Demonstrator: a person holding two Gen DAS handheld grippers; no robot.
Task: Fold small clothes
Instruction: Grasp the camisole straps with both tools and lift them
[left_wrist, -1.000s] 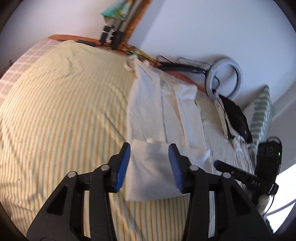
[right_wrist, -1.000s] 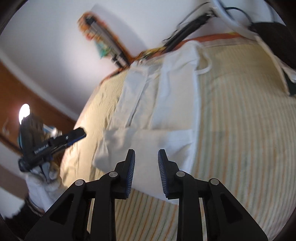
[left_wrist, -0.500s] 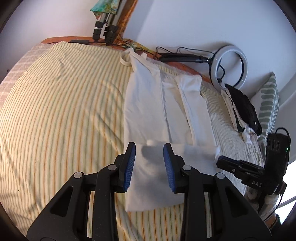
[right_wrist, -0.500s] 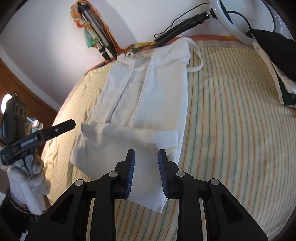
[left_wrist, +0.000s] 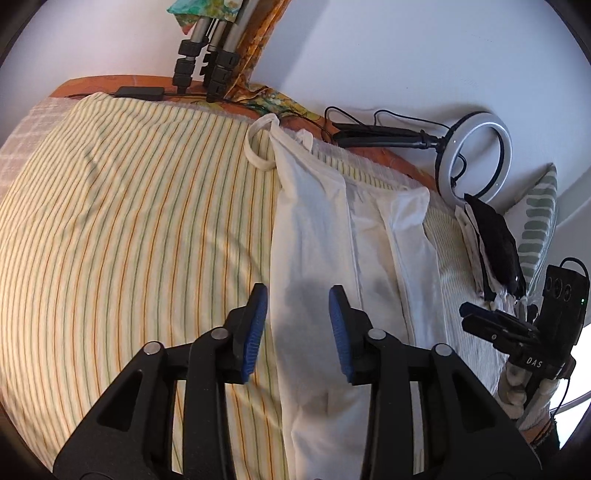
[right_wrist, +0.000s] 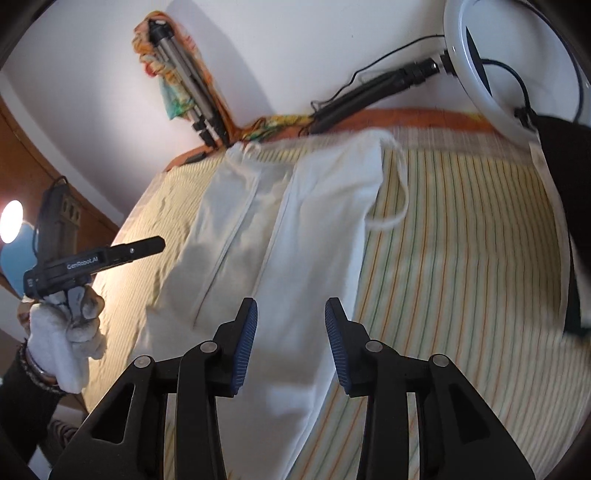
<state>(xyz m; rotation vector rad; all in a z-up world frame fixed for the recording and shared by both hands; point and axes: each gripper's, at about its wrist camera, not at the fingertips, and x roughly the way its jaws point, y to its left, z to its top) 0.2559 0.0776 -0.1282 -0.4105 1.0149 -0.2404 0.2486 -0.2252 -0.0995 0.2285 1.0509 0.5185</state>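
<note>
A white garment with shoulder straps (left_wrist: 317, 236) lies on the striped bed sheet (left_wrist: 129, 229), its sides folded in lengthwise and its near hem folded up over it. It also shows in the right wrist view (right_wrist: 295, 240). My left gripper (left_wrist: 297, 325) is open and empty, just above the garment's left part. My right gripper (right_wrist: 290, 332) is open and empty above the garment's right part. Each gripper shows in the other's view, the right one (left_wrist: 517, 332) at the right edge and the left one (right_wrist: 92, 258) at the left edge.
A tripod (left_wrist: 207, 48) and a ring light (left_wrist: 476, 155) stand by the wall at the bed's far edge. A black item (left_wrist: 498, 243) and a green striped pillow (left_wrist: 539, 221) lie at the bed's right side. Bare sheet lies on both sides of the garment.
Both grippers have opened wider and moved forward along the garment. The near hem flap, which was in front of the fingers, now lies under and behind them.
</note>
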